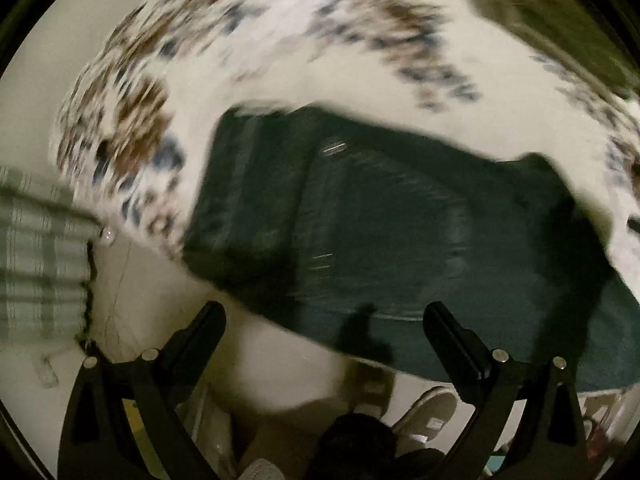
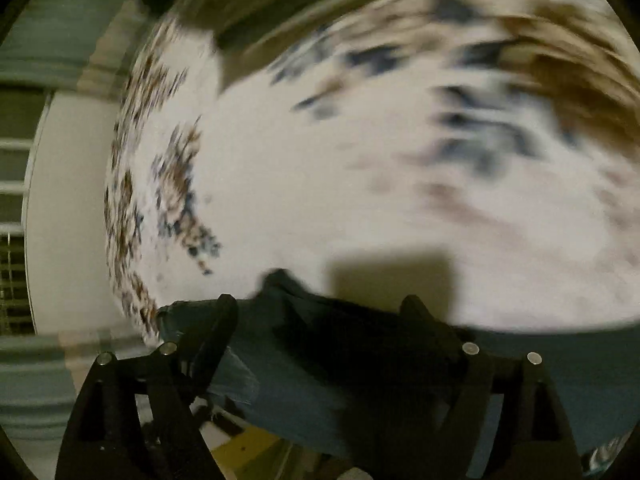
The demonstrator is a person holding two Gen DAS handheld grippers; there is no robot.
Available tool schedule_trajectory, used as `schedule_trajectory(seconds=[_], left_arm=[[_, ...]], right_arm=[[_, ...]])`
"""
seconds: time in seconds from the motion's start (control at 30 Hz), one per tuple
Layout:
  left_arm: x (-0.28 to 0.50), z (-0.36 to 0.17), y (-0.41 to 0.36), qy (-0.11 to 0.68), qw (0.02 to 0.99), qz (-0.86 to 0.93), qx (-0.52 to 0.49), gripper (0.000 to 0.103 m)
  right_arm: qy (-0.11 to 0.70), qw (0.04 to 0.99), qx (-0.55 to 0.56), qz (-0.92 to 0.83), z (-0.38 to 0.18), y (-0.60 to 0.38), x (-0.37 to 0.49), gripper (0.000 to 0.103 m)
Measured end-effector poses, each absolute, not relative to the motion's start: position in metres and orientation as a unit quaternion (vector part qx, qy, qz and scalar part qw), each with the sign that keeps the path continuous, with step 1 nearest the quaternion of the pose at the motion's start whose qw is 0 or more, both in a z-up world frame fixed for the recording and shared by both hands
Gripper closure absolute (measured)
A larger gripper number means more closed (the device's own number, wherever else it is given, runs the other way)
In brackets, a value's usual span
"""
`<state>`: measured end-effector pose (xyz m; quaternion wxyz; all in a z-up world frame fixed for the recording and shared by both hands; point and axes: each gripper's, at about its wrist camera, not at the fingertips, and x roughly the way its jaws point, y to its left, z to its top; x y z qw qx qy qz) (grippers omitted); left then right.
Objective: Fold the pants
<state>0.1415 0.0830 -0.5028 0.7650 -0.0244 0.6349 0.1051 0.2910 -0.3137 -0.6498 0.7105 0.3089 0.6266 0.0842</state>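
Between your left gripper's spread fingers nothing is being held; the dark teal pants are lying just ahead on the white patterned bedspread. Your right gripper is also standing wide, its fingers seemingly straddling the pants, though blur is hiding any contact.

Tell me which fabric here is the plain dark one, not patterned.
The dark teal pants, folded on the white bedspread; the bedspread has brown-blue patches, and the fabric at left is plaid.
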Motion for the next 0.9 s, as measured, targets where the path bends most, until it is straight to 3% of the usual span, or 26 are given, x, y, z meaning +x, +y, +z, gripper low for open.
schedule_trajectory(seconds=[0.2, 0.27, 0.43, 0.63, 0.9], left_arm=[[0.15, -0.5, -0.02, 0.634, 0.773, 0.023, 0.004, 0.001], [0.152, -0.508, -0.06, 0.641, 0.767, -0.006, 0.009, 0.001], [0.154, -0.537, -0.142, 0.668, 0.742, -0.048, 0.02, 0.001], [0.151, -0.6, -0.171, 0.715, 0.698, -0.032, 0.009, 0.0], [0.147, -0.602, -0.17, 0.698, 0.715, -0.034, 0.021, 0.0]], right_arm=[[0.556, 0.722, 0.404, -0.077, -0.639, -0.471, 0.149, 0.015], [0.527, 0.716, 0.439, -0.131, -0.643, -0.518, 0.105, 0.02], [0.437, 0.683, 0.518, -0.271, -0.67, -0.645, -0.011, 0.054], [0.348, 0.67, 0.589, -0.288, -0.717, -0.727, -0.068, 0.054], [0.29, 0.682, 0.63, -0.231, -0.745, -0.749, -0.084, 0.056]])
